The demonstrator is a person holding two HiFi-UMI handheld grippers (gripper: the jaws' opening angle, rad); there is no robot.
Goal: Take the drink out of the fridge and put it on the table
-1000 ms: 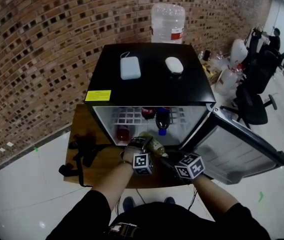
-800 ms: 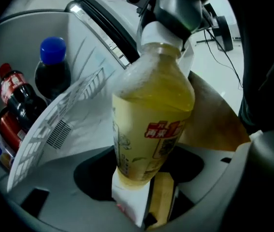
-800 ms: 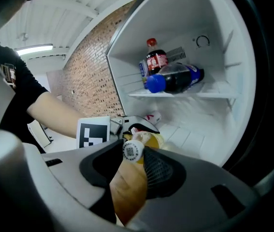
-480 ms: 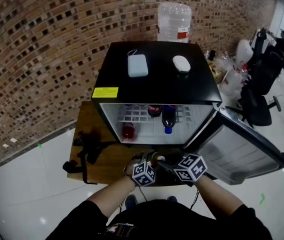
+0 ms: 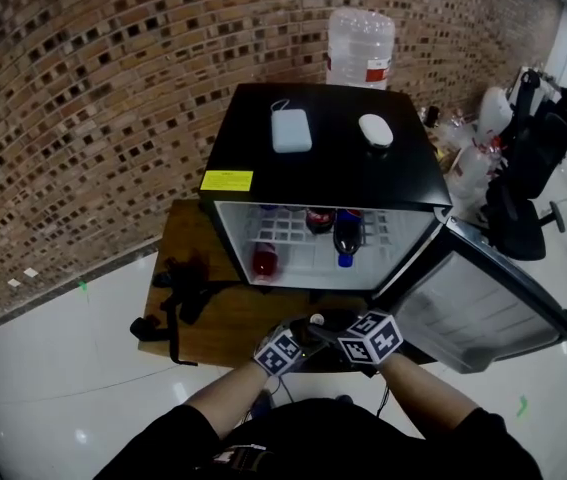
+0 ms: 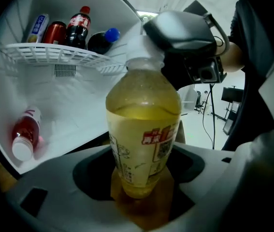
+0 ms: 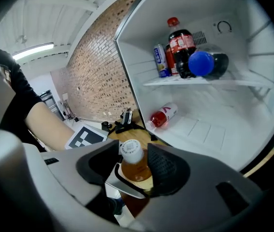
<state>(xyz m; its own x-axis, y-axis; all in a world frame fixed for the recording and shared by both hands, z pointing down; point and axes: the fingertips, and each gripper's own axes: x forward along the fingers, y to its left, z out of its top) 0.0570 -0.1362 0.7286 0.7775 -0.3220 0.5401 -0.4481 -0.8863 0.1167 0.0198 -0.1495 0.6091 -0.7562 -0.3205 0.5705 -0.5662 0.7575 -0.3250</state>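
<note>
Out of the fridge and down on the wooden table: the drink bottle stands upright on the near edge of the tabletop, just in front of the open cabinet. The door is swung wide to the right. The left gripper brackets the bottle's lower body and the right gripper straddles its neck and white cap. Both sets of jaws are opening, and a gap shows either side of the body. The carry looks done; what seems left is to let go fully and draw both tools back.

The bottle is clear plastic, filled to the shoulder with pale yellow liquid, and wears a label with red print. A red bottle lies on the fridge floor, and cola bottles stand on the wire shelf.
</note>
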